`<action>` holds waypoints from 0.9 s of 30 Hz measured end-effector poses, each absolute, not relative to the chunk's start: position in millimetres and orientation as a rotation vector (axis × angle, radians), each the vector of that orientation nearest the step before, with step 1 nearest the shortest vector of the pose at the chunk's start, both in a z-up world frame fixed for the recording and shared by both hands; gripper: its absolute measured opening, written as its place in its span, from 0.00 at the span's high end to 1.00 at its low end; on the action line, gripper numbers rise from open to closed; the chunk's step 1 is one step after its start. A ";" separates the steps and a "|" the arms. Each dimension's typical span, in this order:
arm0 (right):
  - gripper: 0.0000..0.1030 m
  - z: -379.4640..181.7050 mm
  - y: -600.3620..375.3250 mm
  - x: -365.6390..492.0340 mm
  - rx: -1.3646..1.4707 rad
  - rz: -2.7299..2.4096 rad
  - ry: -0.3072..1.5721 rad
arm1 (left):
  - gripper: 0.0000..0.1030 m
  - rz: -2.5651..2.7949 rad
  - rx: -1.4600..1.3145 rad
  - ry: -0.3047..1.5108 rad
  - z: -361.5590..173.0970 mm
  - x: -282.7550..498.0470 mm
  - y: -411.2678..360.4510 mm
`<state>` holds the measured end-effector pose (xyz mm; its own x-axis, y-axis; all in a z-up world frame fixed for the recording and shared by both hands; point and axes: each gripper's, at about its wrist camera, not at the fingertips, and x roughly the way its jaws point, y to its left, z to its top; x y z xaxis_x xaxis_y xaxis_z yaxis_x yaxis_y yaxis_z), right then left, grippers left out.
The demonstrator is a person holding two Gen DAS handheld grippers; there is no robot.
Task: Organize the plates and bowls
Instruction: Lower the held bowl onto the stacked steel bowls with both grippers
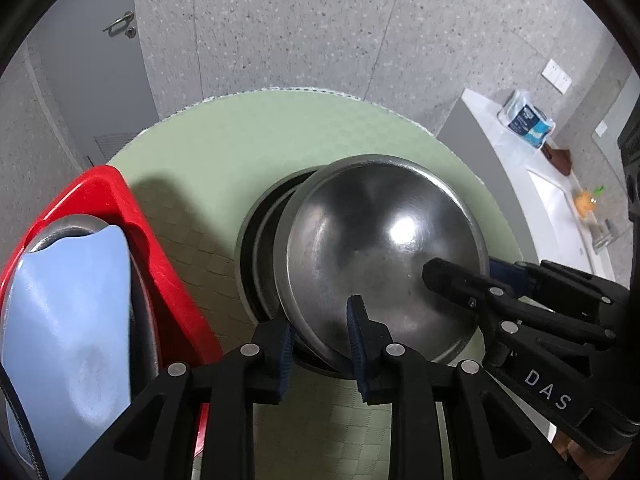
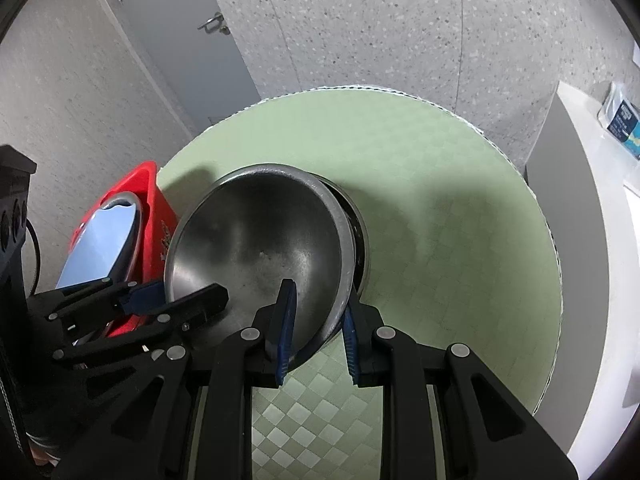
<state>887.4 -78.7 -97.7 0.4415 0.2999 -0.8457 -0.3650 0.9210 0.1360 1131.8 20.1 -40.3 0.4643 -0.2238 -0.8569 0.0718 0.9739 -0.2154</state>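
Note:
A steel bowl (image 1: 384, 240) sits tilted on top of another steel bowl (image 1: 260, 240) on the round green table (image 1: 240, 140). My left gripper (image 1: 320, 340) straddles the top bowl's near rim, one finger inside and one outside, jaws closed on it. My right gripper (image 2: 316, 320) grips the same bowl (image 2: 260, 232) at the opposite rim the same way. Each gripper shows in the other's view: the right (image 1: 460, 276), the left (image 2: 180, 300). A red basket (image 1: 160, 248) at the left holds a light blue plate (image 1: 72, 320) and a steel dish.
A white counter (image 1: 520, 168) with a tissue pack (image 1: 526, 120) and an orange bottle (image 1: 586, 200) runs along the right. A grey door (image 2: 180, 40) stands behind the table. The table's far and right parts (image 2: 440, 200) are bare green mat.

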 end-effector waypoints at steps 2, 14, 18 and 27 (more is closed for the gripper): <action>0.76 -99.5 -78.0 889.4 -0.075 0.405 1.039 | 0.76 -0.186 -0.153 1.083 -43.2 1139.1 17.5; 0.79 -102.3 -78.9 893.3 -0.048 0.394 1.041 | 0.69 -0.188 -0.154 1.092 -51.8 1162.6 17.5; 0.78 -102.1 -80.3 894.6 -0.024 0.397 1.051 | 0.66 -0.201 -0.165 1.100 -53.5 1165.5 20.4; 0.77 -101.5 -86.1 901.2 0.046 0.416 1.081 | 0.62 -0.214 -0.182 1.115 -54.2 1176.4 24.6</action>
<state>901.2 -86.1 -101.5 0.4008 0.3509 -0.8463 -0.3067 0.9218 0.2370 1176.4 24.6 -54.2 0.4234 -0.2609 -0.8676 0.0795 0.9646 -0.2513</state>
